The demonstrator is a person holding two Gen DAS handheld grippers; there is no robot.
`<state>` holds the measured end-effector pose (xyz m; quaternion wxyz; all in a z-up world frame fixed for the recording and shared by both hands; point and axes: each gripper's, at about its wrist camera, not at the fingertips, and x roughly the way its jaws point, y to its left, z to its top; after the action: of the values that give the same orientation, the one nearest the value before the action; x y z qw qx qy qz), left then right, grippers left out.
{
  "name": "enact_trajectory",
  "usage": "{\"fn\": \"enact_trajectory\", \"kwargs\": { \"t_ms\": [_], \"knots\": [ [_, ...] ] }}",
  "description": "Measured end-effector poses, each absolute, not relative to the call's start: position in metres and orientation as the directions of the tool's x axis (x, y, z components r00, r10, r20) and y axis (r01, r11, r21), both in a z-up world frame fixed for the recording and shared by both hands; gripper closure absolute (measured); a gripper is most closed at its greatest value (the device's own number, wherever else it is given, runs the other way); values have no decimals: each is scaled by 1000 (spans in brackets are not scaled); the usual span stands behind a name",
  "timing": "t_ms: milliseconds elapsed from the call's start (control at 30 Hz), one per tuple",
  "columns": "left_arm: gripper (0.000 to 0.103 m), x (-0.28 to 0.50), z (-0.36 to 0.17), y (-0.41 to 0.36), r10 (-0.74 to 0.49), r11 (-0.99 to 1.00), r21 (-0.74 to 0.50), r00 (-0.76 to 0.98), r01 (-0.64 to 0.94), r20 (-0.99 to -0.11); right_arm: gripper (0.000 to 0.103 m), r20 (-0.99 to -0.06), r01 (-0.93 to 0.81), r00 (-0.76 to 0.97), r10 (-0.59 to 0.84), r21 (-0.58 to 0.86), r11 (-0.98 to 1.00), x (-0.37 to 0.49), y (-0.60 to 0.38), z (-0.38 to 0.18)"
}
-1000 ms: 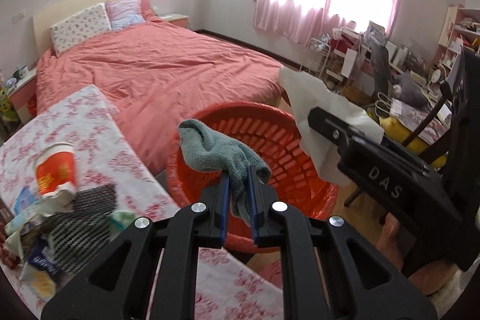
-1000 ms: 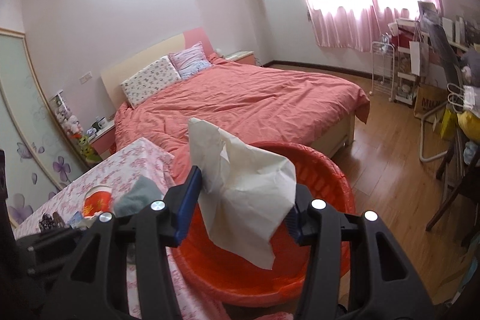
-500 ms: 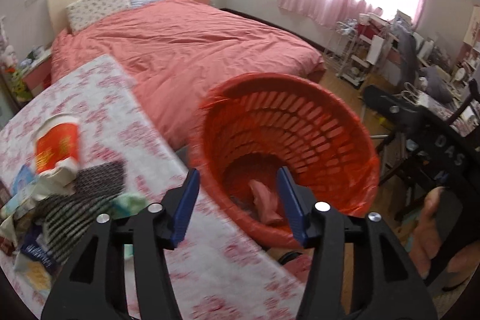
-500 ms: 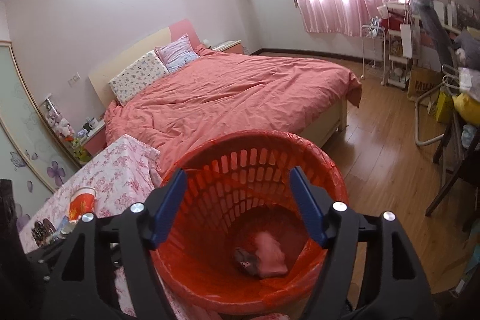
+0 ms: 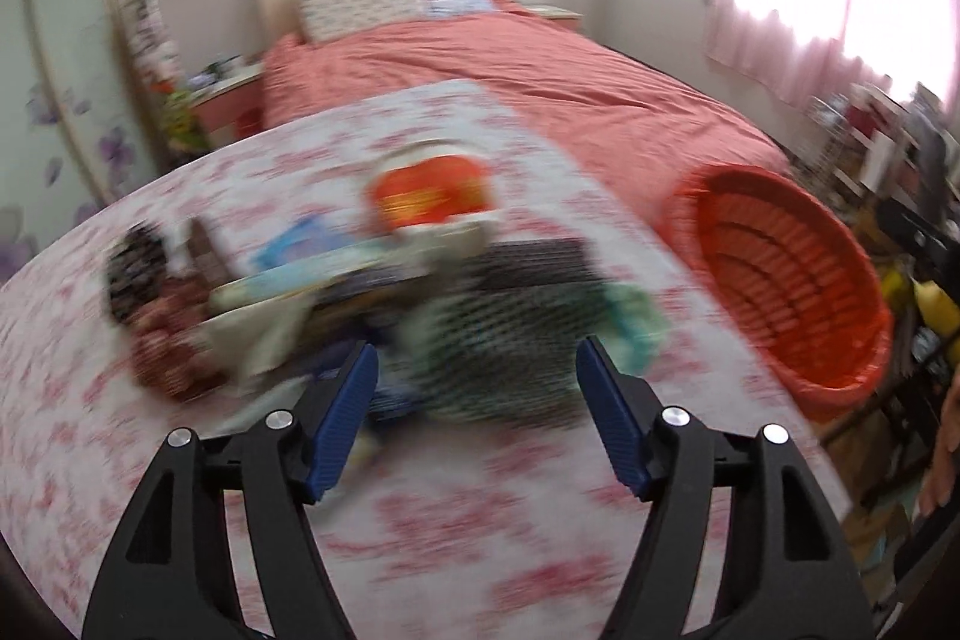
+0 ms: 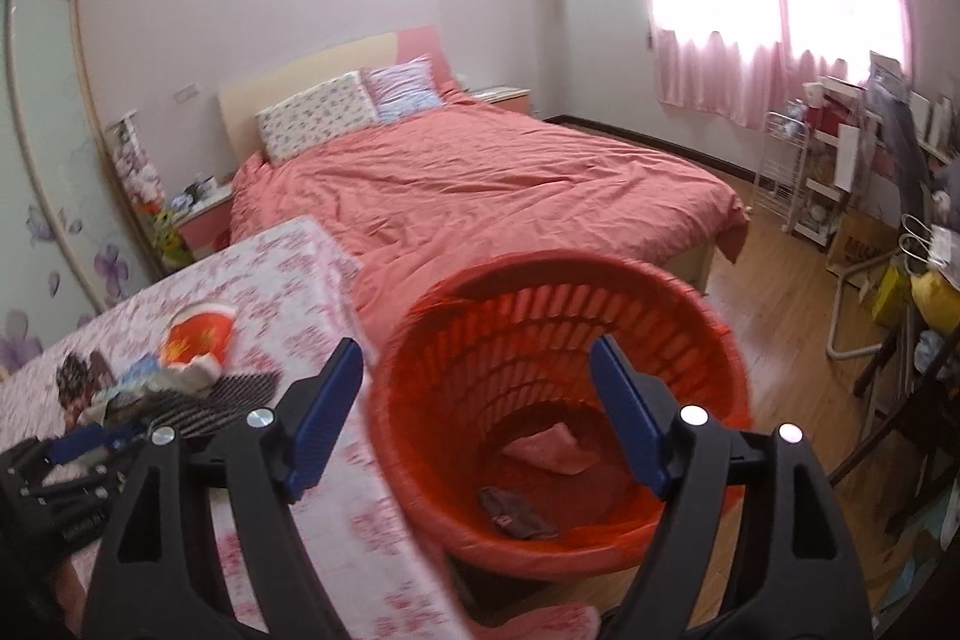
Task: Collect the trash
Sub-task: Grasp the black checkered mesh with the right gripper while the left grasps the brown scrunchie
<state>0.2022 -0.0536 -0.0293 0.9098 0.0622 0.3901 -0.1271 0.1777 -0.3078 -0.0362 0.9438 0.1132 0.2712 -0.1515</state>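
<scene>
The left gripper [image 5: 474, 400] has swung away from the red laundry-style basket [image 5: 798, 274] and now points down at the heap of litter [image 5: 384, 292] on the floral tablecloth [image 5: 480, 532]. A second ago it pinched a grey-green cloth over the basket; now its jaws have just been opening and stand well apart with nothing between them. The view is smeared with motion, so I can only make out a red-and-white paper cup [image 5: 432, 196], a black mesh piece [image 5: 516, 268] and some blue-printed wrappers [image 5: 300, 250] in that pile.

Further right, the right gripper [image 6: 477, 412] hangs over the basket's mouth [image 6: 558, 274] — the white tissue it carried a second ago is gone from it, its jaws have just been opening too, wide and empty. At the basket's bottom lie a pink scrap [image 6: 552, 451] and a dark rag [image 6: 516, 511]; the tissue itself I cannot pick out.

So both loads look delivered, and most of the trash sits on the table — the left gripper seems headed for the next piece.
</scene>
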Motion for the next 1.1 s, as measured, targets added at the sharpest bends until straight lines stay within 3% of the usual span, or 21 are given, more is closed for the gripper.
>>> {"fn": "enact_trajectory", "kwargs": {
  "t_ms": [333, 567, 933, 967, 1033, 1100],
  "knots": [
    [31, 224, -42, 54, 15, 999, 43, 707, 22, -707, 29, -581, 167, 810, -73, 111, 980, 205, -224, -50],
    [31, 238, -54, 86, 33, 999, 2, 691, -45, -722, 45, -635, 52, 772, 34, 116, 992, 243, -174, -67],
    [31, 256, -66, 95, -4, 998, -42, 671, -40, -741, 47, -697, 20, 714, 63, 110, 994, 283, -147, -91],
    [31, 257, -68, 95, -10, 998, -49, 668, -40, -744, 50, -703, 19, 709, 59, 104, 994, 284, -146, -93],
    [31, 261, -69, 95, -22, 997, -62, 662, -37, -749, 68, -715, 22, 697, 49, 90, 996, 285, -145, -97],
    [31, 262, -70, 94, -31, 997, -68, 659, -31, -751, 75, -722, 22, 689, 55, 97, 995, 285, -146, -99]
  ]
}}
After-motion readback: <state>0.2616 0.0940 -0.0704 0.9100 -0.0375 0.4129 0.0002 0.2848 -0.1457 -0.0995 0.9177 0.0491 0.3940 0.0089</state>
